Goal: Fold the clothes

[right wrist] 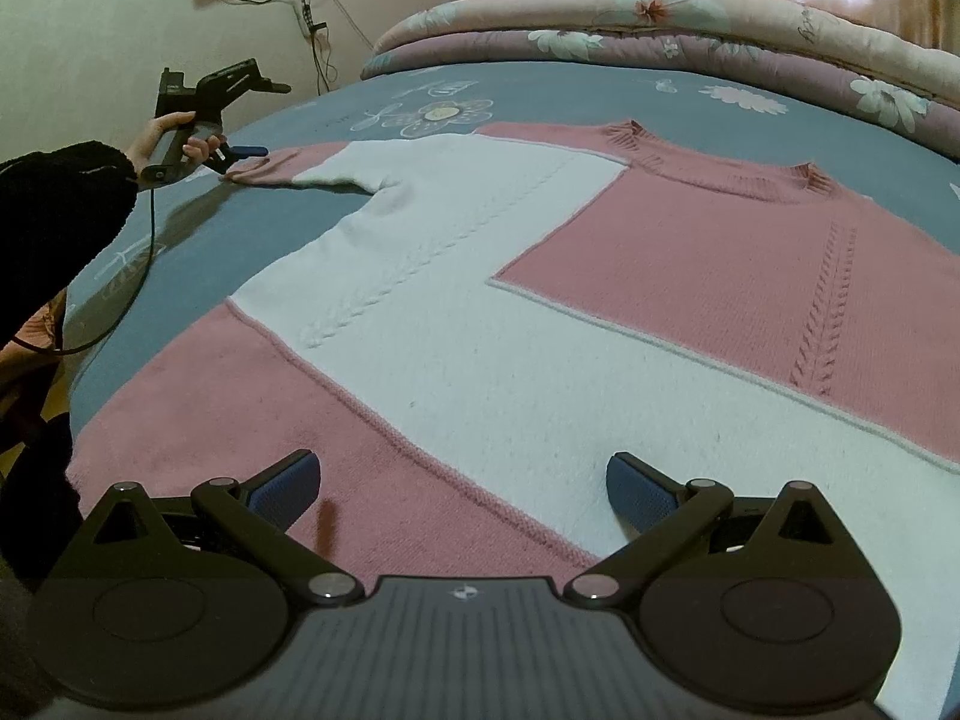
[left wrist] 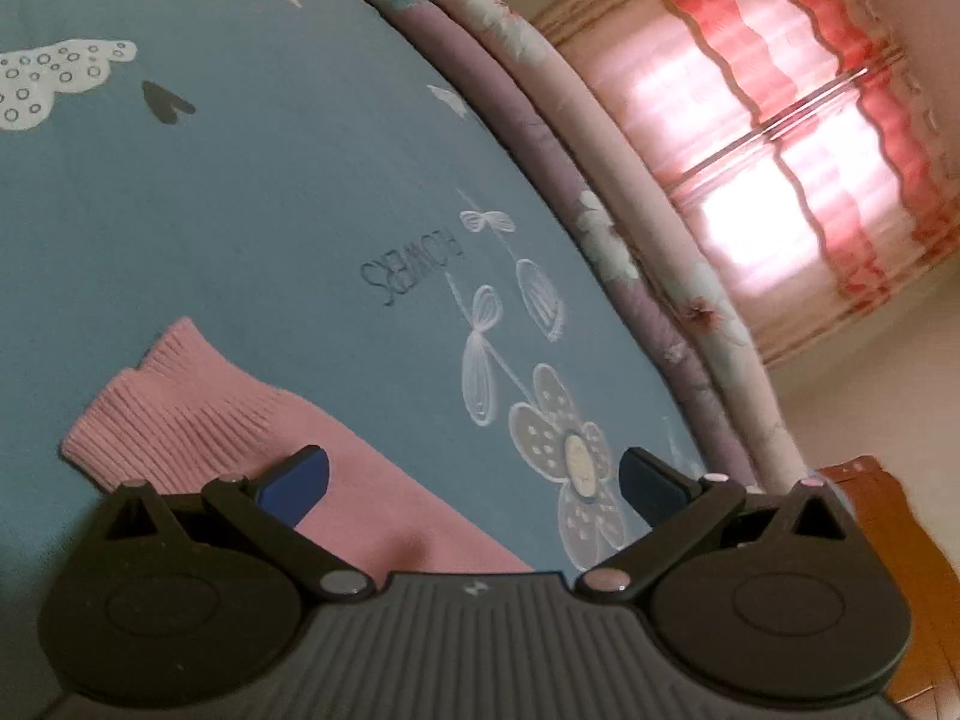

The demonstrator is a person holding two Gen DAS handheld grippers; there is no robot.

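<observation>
On the bed (right wrist: 252,222), across its blue flower-printed sheet, a pink-and-white knitted sweater (right wrist: 540,324) lies spread flat, front up, collar toward twelve o'clock in the right wrist view and hem nearest that camera. The right hand-held gripper (right wrist: 462,486) hangs over the hem with its blue pads wide apart, gripping nothing. The left hand-held gripper (left wrist: 474,486) is likewise spread, empty, with the sleeve's ribbed pink cuff (left wrist: 174,396) lying just under its left finger, toward eight o'clock.

The step in hand looks like taking the sleeve to fold it inward. To do it well, I would lower the left fingers so one pad slips under the cuff and the other closes on top, catching both knit layers well in from the edge, then lift only enough to clear the sheet and carry the sleeve across the chest without dragging the body askew. The right side could steady the hem meanwhile.

The right wrist view alone shows the whole garment, the person's hand (right wrist: 180,144) and dark sleeve holding the other tool at ten o'clock, and a rolled quilt (right wrist: 660,30) beyond. The left wrist view alone shows the cuff's ribbing close up and a pink curtain (left wrist: 780,150) at two o'clock.
</observation>
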